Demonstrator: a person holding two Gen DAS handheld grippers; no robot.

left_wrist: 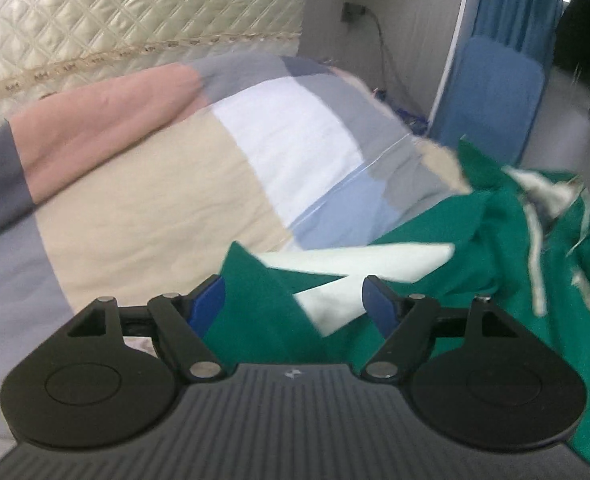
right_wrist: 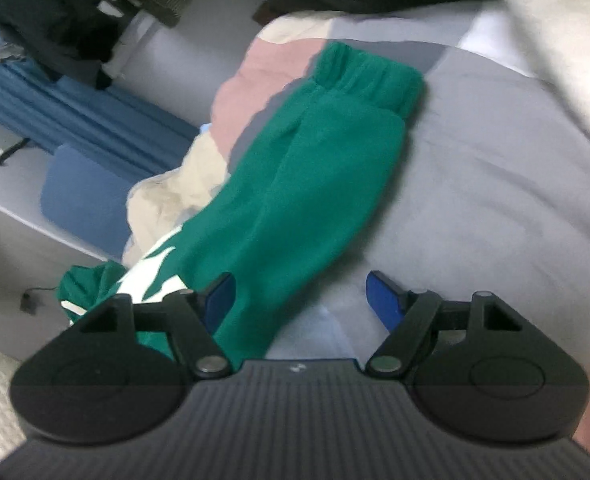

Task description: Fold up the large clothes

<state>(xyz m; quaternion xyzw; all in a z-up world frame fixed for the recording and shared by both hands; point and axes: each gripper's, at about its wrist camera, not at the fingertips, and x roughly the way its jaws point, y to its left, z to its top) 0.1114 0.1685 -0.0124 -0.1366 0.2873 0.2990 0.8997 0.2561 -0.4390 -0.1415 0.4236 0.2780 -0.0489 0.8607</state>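
A green garment with white markings (left_wrist: 475, 232) lies crumpled on the patchwork bed cover (left_wrist: 143, 208), at the right of the left wrist view. My left gripper (left_wrist: 295, 300) stands open just above its near edge, with green cloth and a white patch (left_wrist: 335, 304) lying between the blue pads (left_wrist: 211, 300), which do not press on it. In the right wrist view a long green part (right_wrist: 307, 184) stretches away across the grey cover (right_wrist: 495, 200) and ends in a gathered band (right_wrist: 367, 76). My right gripper (right_wrist: 301, 296) is open over its near end, and the cloth runs past the left finger.
A cream quilted headboard (left_wrist: 115, 12) rises behind the bed. Beside the bed stand a blue padded board (left_wrist: 491, 92) and a blue curtain (left_wrist: 515, 4), with a wall socket and cable (left_wrist: 353, 12). Dark clothes (right_wrist: 47, 20) are heaped beyond the bed's edge.
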